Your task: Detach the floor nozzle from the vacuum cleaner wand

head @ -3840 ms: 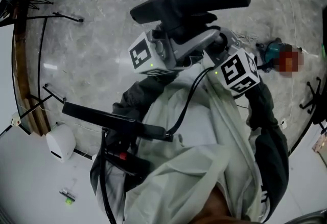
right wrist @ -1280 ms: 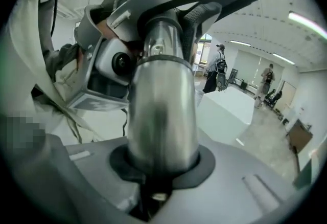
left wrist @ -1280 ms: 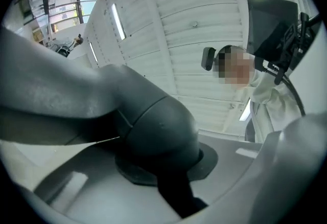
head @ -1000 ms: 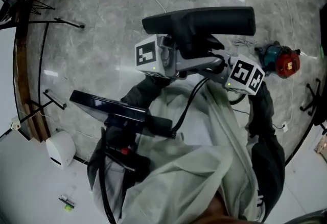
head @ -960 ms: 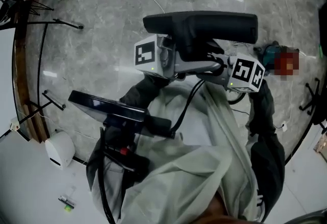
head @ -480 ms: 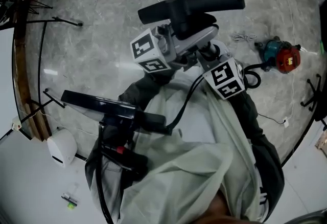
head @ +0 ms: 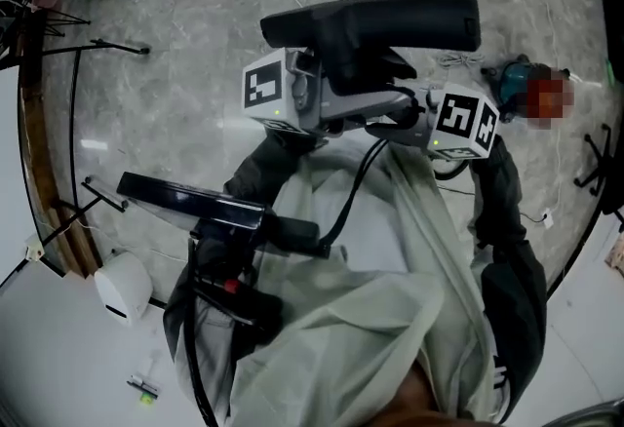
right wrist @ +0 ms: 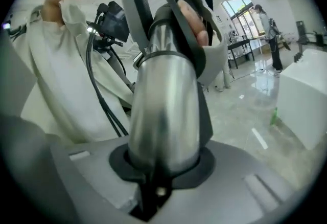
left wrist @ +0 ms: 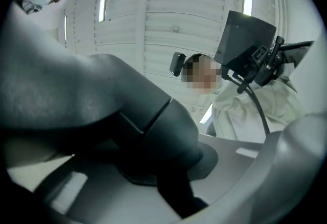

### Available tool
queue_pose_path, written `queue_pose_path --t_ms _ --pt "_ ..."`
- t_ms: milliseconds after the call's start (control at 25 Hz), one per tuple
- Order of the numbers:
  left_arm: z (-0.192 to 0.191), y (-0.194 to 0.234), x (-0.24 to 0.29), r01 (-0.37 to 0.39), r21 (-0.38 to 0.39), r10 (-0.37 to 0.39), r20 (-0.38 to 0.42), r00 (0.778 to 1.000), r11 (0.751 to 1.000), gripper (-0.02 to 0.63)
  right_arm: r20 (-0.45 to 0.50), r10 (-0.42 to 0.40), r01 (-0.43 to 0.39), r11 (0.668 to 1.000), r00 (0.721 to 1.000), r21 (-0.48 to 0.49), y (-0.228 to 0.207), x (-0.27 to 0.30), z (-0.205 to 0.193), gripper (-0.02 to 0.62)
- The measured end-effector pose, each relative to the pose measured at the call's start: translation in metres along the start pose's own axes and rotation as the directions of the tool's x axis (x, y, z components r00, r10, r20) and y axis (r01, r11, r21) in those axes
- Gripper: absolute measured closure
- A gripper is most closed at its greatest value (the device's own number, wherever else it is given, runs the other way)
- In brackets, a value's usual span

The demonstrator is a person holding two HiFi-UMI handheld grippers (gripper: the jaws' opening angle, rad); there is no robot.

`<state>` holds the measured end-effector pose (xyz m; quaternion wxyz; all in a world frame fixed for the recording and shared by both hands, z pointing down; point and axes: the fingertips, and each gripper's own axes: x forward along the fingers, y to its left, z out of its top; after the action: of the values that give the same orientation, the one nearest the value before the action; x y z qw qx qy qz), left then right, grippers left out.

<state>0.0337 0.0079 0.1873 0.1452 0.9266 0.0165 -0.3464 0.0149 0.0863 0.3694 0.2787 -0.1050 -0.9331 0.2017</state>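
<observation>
The person holds the front end of the vacuum up off the floor [head: 166, 74], close to the chest. The left gripper [left wrist: 166, 177] is clamped on the floor nozzle [head: 375, 20]. The nozzle's thick, dark neck fills the space between its jaws. The long black head of the nozzle sticks out sideways just above this gripper. The right gripper [right wrist: 163, 166] is clamped on the wand [right wrist: 166, 90], the shiny silver tube. The tube stands right between its jaws and runs away from them toward the nozzle's neck. The two grippers sit very near each other, one on each side of the joint.

I think the nozzle is still on the wand. I see no gap between the silver tube and the dark neck, though the grippers partly hide the joint. So the step in hand looks like the pull itself: both parts are gripped, but not apart yet.

The next move calls for a straight pull. The left gripper should take the nozzle away from the right one, along the line of the tube, while the right gripper holds the wand in place. If the neck has a catch, it must be pressed first, but I cannot see one clearly. Both grips need to be tight, because the silver tube looks smooth and could slip.
</observation>
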Motion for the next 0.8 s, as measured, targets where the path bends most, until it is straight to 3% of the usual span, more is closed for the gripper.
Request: queue_pose_path --t_ms 120,240,320,440,480,520,560,600,680,720,800 --pt "-0.005 0.007 -0.007 -0.096 -0.039 0.096 0.007 0.995 0.995 0.531 0.007 -0.088 0.087 0.995 0.996 0.053 -0.003 0.011 -0.008 0.512" --pt "-0.014 0.018 -0.017 -0.186 -0.045 0.186 -0.011 0.982 0.981 0.531 -0.015 -0.266 0.266 0.959 0.964 0.097 -0.020 0.020 -0.017 0.512" --pt "-0.016 0.032 -0.021 -0.236 -0.028 0.235 -0.027 0.972 0.971 0.532 -0.036 -0.435 0.437 0.895 0.900 0.091 -0.043 0.013 -0.017 0.512" --pt "-0.020 0.047 -0.017 -0.302 -0.027 0.301 -0.044 0.953 0.953 0.532 -0.072 -0.655 0.659 0.749 0.752 0.067 -0.065 -0.007 -0.019 0.512" --pt "-0.022 0.048 -0.014 -0.295 -0.027 0.294 -0.049 0.955 0.955 0.532 -0.073 -0.690 0.693 0.718 0.721 0.063 -0.068 -0.012 -0.020 0.512" --pt "-0.022 0.044 -0.010 -0.266 -0.027 0.264 -0.053 0.963 0.964 0.532 -0.070 -0.697 0.701 0.711 0.714 0.061 -0.067 -0.014 -0.021 0.512" --pt "-0.023 0.037 -0.006 -0.219 -0.026 0.217 -0.054 0.975 0.975 0.532 -0.058 -0.676 0.678 0.733 0.735 0.058 -0.062 -0.013 -0.021 0.511" --pt "-0.023 0.028 -0.001 -0.159 -0.026 0.158 -0.053 0.986 0.987 0.532 -0.036 -0.623 0.624 0.780 0.782 0.053 -0.053 -0.011 -0.021 0.511" --pt "-0.023 0.010 0.010 -0.042 -0.036 0.040 -0.043 0.998 0.998 0.529 0.023 -0.429 0.428 0.903 0.903 0.042 -0.028 -0.007 -0.019 0.509" --pt "-0.023 0.005 0.014 -0.004 -0.045 0.002 -0.037 0.999 0.999 0.529 0.043 -0.323 0.321 0.946 0.945 0.041 -0.016 -0.007 -0.018 0.509" --pt "-0.022 0.009 0.017 -0.006 -0.068 0.004 -0.028 1.000 0.998 0.529 0.051 -0.217 0.214 0.975 0.975 0.062 -0.009 -0.009 -0.017 0.509"
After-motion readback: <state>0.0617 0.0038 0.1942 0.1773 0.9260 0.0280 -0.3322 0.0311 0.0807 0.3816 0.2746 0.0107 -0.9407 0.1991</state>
